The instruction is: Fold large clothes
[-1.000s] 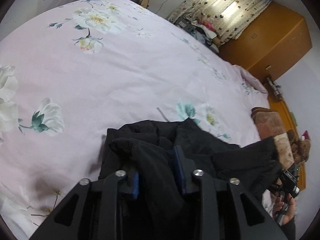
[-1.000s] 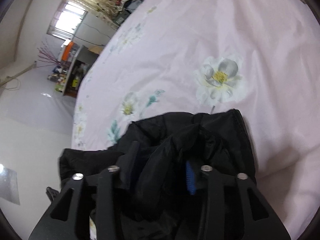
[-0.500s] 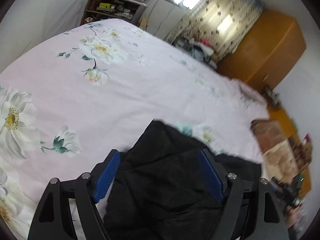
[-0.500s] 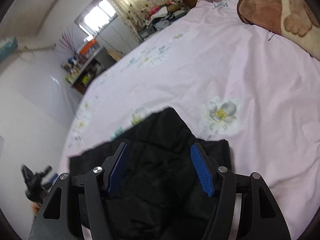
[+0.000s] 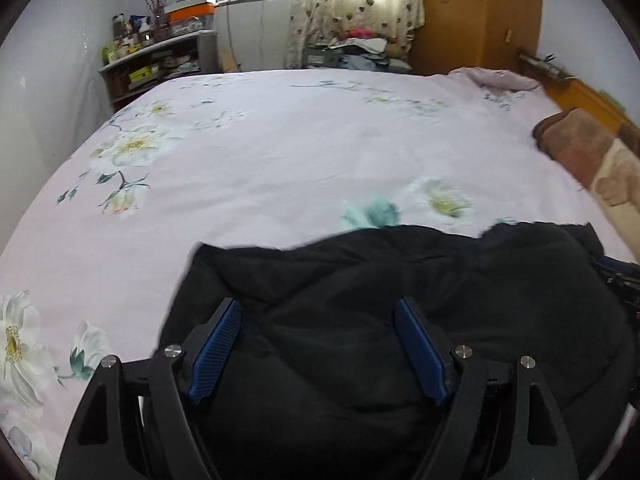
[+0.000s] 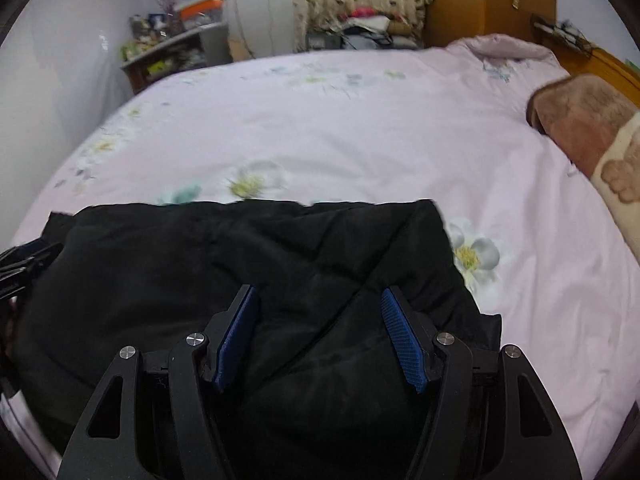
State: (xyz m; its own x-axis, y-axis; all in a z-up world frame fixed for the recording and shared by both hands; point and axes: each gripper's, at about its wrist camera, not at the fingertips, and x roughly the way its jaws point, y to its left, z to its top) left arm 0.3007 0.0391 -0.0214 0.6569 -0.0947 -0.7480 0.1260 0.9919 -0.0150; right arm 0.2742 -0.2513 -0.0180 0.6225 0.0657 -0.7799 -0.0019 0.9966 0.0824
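Observation:
A black padded garment (image 5: 400, 288) (image 6: 240, 264) lies folded over on the near part of a pink floral bedsheet (image 5: 280, 152) (image 6: 340, 128). My left gripper (image 5: 318, 312) hovers over its left half, jaws wide, blue pads (image 5: 216, 348) clear of the cloth. Above the right half, my right gripper (image 6: 318, 300) is open too, nothing pinched between its pads (image 6: 402, 338). The right gripper's tip (image 5: 618, 276) shows at the right edge of the left wrist view. At the left edge of the right wrist view the left gripper's tip (image 6: 24, 262) is visible.
A brown and cream blanket (image 5: 592, 160) (image 6: 588, 128) lies at the bed's right side. Beyond the bed stand a cluttered shelf (image 5: 156, 60), a pile of clothes (image 5: 360, 50) under a curtained window, and an orange wardrobe (image 5: 472, 12). Bare sheet stretches ahead of the garment.
Both grippers let go of the black cloth and opened wide. They pulled back and rolled level, and the garment now lies flat on the sheet.

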